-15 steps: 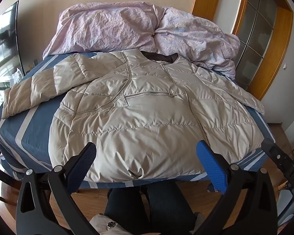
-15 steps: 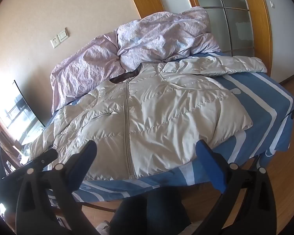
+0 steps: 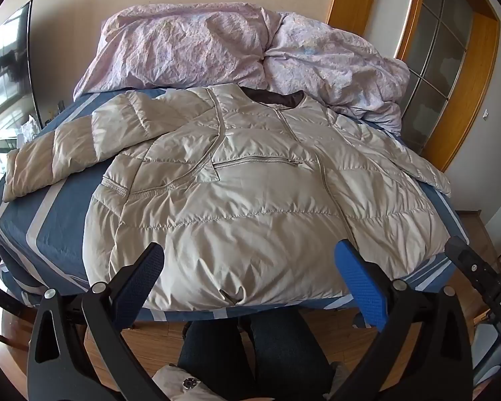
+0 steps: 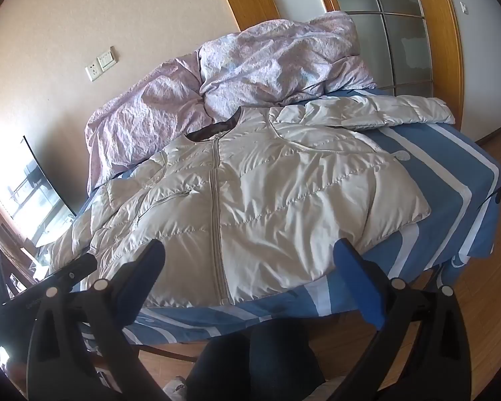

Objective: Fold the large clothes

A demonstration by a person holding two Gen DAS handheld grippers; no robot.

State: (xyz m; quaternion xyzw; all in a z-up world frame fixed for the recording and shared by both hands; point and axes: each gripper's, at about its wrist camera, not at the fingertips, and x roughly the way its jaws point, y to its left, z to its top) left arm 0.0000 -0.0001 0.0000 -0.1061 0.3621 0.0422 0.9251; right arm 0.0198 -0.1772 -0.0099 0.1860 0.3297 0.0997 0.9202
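The blue textured fingers [image 3: 360, 287] of the left gripper [image 3: 247, 267] are standing spread wide apart, released, grasping nothing, hanging over the near edge of the bed. The right gripper [image 4: 248, 264] is likewise standing with its fingers [image 4: 359, 284] spread and holding nothing, at the same near edge; its tip is also showing at the right border of the left wrist view.

The pale beige quilted puffer jacket [image 3: 250, 193] is lying flat, front up and zipped, on the bed, its hem reaching the near edge just ahead of both grippers and touching neither. Its dark brown collar [image 3: 274, 97] is pointing toward the far wall. One sleeve [image 3: 60, 153] is stretching out across the sheet on the left; the other sleeve [image 4: 384, 110] is stretching out on the right side, seen best from the right wrist view. A central zipper [image 4: 217, 207] is running down the front.

Under the jacket, the blue sheet with pale stripes [image 3: 40, 220] is covering the bed. Behind the collar, a crumpled lilac duvet [image 3: 223, 46] is lying heaped against the beige wall. A white wall socket plate [image 4: 102, 63] is sitting above it. A wooden-framed frosted glass door [image 3: 451, 50] is standing at the right. The person's dark trouser legs [image 3: 250, 351] are showing below the bed edge, over a wooden floor [image 4: 484, 267].
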